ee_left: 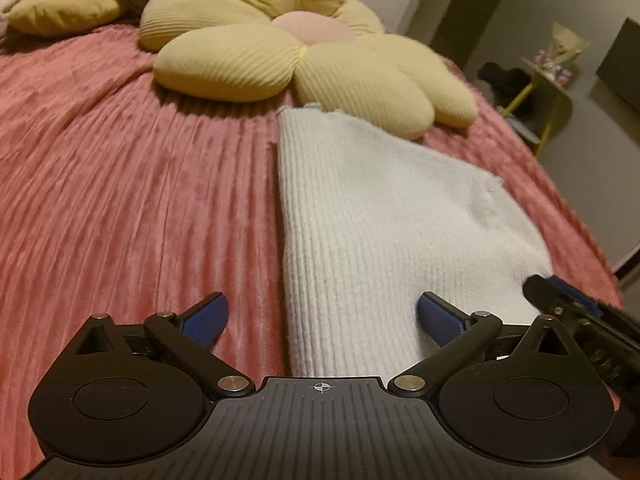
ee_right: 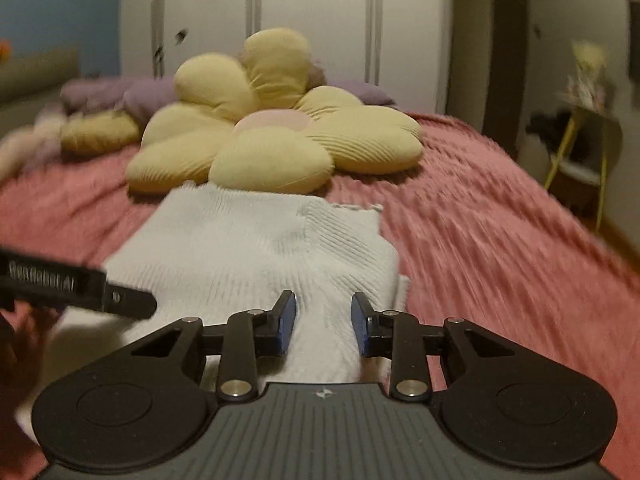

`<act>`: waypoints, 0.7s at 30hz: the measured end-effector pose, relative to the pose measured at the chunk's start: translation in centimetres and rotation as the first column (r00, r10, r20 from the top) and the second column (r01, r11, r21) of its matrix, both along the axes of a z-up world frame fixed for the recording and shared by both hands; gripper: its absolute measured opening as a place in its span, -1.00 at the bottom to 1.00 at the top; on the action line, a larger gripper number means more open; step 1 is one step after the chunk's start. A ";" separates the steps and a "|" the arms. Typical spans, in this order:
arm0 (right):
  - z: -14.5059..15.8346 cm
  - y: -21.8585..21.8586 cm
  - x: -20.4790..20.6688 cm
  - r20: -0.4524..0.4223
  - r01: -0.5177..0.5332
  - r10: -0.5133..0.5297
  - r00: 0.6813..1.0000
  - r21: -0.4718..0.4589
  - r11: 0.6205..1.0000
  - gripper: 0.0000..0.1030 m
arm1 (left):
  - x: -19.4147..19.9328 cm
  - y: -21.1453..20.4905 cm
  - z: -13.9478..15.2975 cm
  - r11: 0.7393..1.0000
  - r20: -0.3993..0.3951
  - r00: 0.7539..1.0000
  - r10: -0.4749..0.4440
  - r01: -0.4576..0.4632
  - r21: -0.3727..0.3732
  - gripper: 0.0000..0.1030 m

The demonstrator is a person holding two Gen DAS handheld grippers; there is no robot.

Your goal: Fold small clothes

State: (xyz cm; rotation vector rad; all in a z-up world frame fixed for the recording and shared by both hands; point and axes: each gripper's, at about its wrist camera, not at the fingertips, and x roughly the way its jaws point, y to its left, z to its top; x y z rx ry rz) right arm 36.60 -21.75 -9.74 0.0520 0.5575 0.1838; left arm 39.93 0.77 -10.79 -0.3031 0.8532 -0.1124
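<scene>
White ribbed garment flat on pink bedspread. Left tool level, wide open, straddling garment's near-left edge. Right tool half-open over near edge, holding nothing.

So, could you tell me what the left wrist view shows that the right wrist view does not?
Only the left wrist view shows the left gripper from behind, jaws wide open over the white knit garment, whose long left edge lies straight on the pink bedspread.

Only the right wrist view shows the right gripper, open more narrowly, and the wardrobe doors.

Both show the garment, the yellow flower cushion, the bedspread and the side table.
</scene>
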 end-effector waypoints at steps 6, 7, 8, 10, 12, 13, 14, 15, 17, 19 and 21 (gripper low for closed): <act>-1.2 -5.2 0.5 -0.176 0.048 0.005 0.984 0.297 0.954 -0.12 | -0.1 1.4 -0.4 0.987 0.006 0.998 -0.063 0.064 -0.144 0.74; -1.3 -6.0 0.8 -0.201 0.067 0.002 0.980 0.336 0.940 -0.06 | -0.1 1.5 -0.4 0.980 0.007 0.997 -0.081 0.081 -0.179 0.65; -1.3 -6.8 1.0 -0.213 0.072 0.010 0.977 0.373 0.925 -0.03 | 0.0 1.6 -0.5 0.972 -0.002 0.996 -0.089 0.087 -0.217 0.63; -1.9 -7.5 1.5 -0.253 0.059 0.065 0.965 0.453 0.890 -0.03 | 0.4 1.3 -1.0 0.974 -0.017 0.996 -0.089 0.083 -0.213 0.65; -2.7 -7.8 2.0 -0.280 0.072 0.081 0.957 0.494 0.867 0.04 | 0.8 1.0 -1.5 0.972 -0.026 0.995 -0.096 0.089 -0.216 0.70; -3.0 -7.9 2.2 -0.289 0.072 0.092 0.953 0.510 0.857 0.06 | 0.8 1.1 -1.5 0.970 -0.023 0.995 -0.092 0.085 -0.229 0.70; -3.4 -8.1 2.5 -0.297 0.072 0.106 0.949 0.532 0.844 0.10 | 0.9 1.0 -1.4 0.969 -0.020 0.996 -0.088 0.081 -0.235 0.66; -3.7 -8.3 2.8 -0.303 0.076 0.115 0.946 0.554 0.829 0.10 | 0.9 1.0 -1.3 0.969 -0.019 0.996 -0.083 0.076 -0.234 0.63; -4.0 -8.5 3.2 -0.313 0.079 0.131 0.941 0.576 0.813 0.13 | 1.0 1.2 -1.4 0.968 -0.021 0.997 -0.075 0.068 -0.240 0.43; -4.1 -8.7 3.6 -0.327 0.095 0.142 0.934 0.612 0.785 0.18 | 1.0 1.8 -1.5 0.960 -0.030 0.998 -0.057 0.047 -0.276 0.31; -4.0 -9.1 3.7 -0.334 0.121 0.153 0.930 0.673 0.729 0.24 | 0.9 2.4 -1.5 0.955 -0.035 0.998 -0.050 0.038 -0.295 0.23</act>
